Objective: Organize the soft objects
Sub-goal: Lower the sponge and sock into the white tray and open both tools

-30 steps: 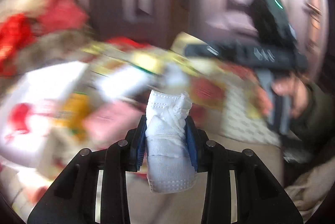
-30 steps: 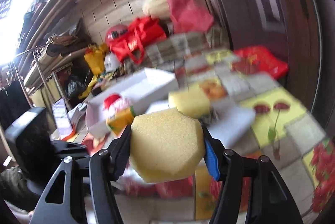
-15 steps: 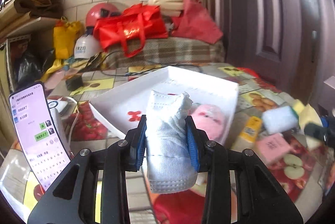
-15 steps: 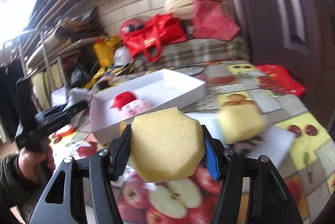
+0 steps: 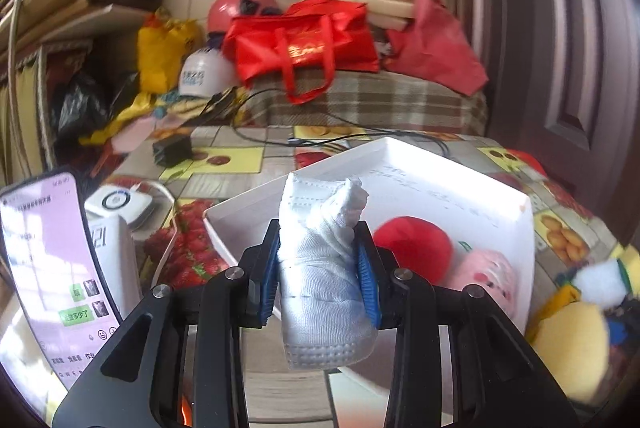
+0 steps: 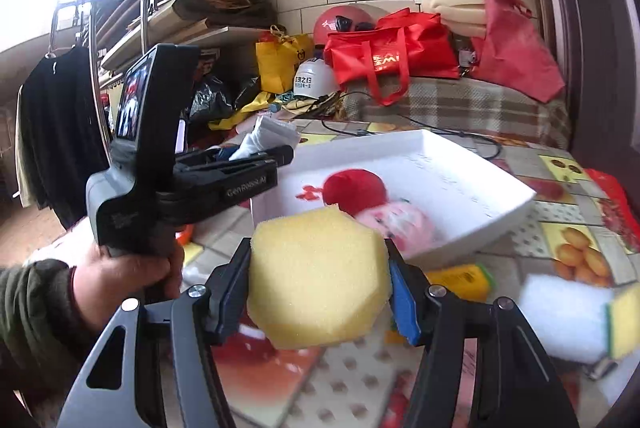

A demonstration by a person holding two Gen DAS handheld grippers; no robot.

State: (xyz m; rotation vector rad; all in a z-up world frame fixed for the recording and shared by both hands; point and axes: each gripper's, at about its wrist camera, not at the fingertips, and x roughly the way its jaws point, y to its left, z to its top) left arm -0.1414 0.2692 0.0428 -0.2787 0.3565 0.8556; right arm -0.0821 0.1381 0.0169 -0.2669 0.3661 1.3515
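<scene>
Two soft things are in hand: the left gripper is clamped tight on a bunched white fabric face mask, and the right gripper squeezes a yellow hexagonal foam sponge between half-spread jaws. Both hover just short of the shallow white rectangular tray, where a red and pink plush toy lies. Each load probably wants carrying over the near rim before letting go, aimed at the bare far half. The upright smartphone stands near on the left; loose sponges crowd the right.
</scene>
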